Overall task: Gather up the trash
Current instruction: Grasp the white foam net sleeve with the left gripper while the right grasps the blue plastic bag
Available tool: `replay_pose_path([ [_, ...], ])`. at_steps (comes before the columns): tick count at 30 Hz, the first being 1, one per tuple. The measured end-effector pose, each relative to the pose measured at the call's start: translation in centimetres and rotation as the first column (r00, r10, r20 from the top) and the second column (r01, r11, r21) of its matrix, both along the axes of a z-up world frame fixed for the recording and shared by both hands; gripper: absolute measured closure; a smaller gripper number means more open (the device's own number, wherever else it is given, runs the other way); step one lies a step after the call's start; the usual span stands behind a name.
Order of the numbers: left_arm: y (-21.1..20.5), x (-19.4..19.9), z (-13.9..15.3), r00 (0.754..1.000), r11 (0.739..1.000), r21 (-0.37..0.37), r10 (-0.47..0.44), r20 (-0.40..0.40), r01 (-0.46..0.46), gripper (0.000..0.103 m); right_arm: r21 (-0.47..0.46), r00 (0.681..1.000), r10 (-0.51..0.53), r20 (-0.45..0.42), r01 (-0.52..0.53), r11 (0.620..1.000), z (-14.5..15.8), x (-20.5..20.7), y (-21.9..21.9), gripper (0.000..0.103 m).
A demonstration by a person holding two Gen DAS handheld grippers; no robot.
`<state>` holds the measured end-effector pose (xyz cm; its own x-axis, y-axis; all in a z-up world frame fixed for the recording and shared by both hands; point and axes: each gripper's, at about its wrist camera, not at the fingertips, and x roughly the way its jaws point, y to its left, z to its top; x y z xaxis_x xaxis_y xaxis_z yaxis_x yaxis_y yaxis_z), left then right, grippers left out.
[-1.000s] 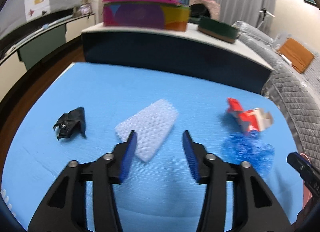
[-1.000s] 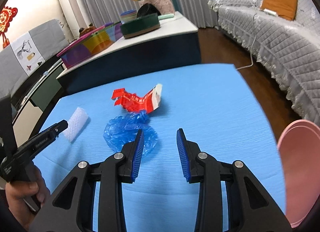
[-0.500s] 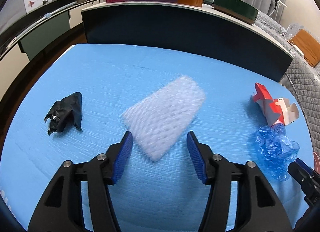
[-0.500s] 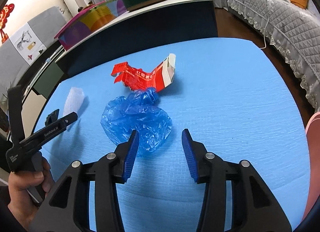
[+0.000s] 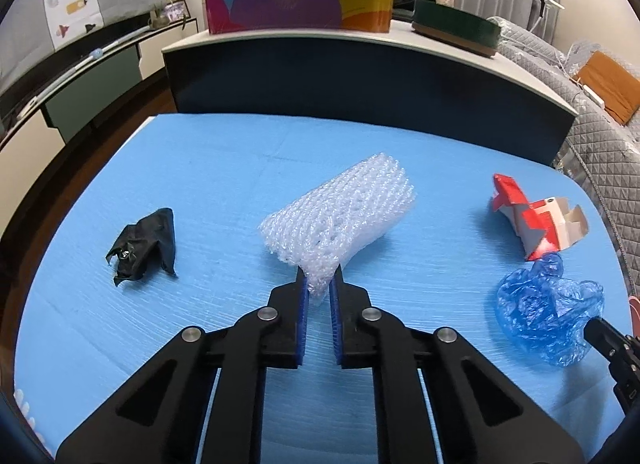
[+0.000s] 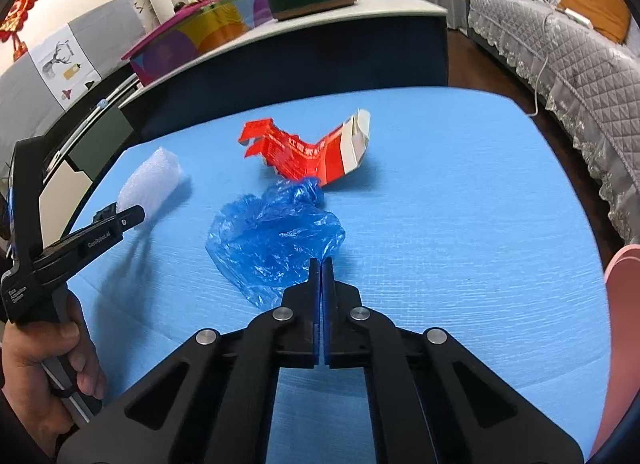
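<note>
The trash lies spread on the blue worktop (image 5: 208,168). In the left wrist view, the left tongs (image 5: 319,288) have just been closing and now pinch the near corner of the white bubble wrap (image 5: 340,212), which stretches away from the tips toward the far side. To the left of these tongs, apart from them, lies a crumpled black scrap (image 5: 144,246). To their right lie a torn red and white carton (image 5: 536,220) and, nearer, a crumpled blue plastic bag (image 5: 548,314); the two touch each other. The tip of the right tongs (image 5: 606,338) shows at the right edge, just at the bag.

In the right wrist view, the right tongs (image 6: 321,268) have just been closing and are now clenched, with the near edge of the blue plastic bag (image 6: 276,244) caught between the tips. The bag spreads ahead and to the left of them. Beyond it the red and white carton (image 6: 316,156) rests on the blue worktop (image 6: 460,192). Far to the left, a hand (image 6: 40,364) holds the left tongs (image 6: 120,218), which grasp the bubble wrap (image 6: 154,180). A pink object (image 6: 624,304) shows at the right edge.
</note>
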<state>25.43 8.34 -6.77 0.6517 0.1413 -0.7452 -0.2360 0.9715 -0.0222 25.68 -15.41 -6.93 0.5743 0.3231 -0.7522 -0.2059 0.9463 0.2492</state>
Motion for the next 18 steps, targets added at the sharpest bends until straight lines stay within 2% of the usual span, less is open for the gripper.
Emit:
replay_pose_path([
  [18,-4.5,-3.6,3.4,0.99,0.994,-0.001,-0.105,0.096,0.105,0.094,0.004,0.99,-0.093,0.106,0.093,0.996,4.3,-4.4,-4.8,0.102],
])
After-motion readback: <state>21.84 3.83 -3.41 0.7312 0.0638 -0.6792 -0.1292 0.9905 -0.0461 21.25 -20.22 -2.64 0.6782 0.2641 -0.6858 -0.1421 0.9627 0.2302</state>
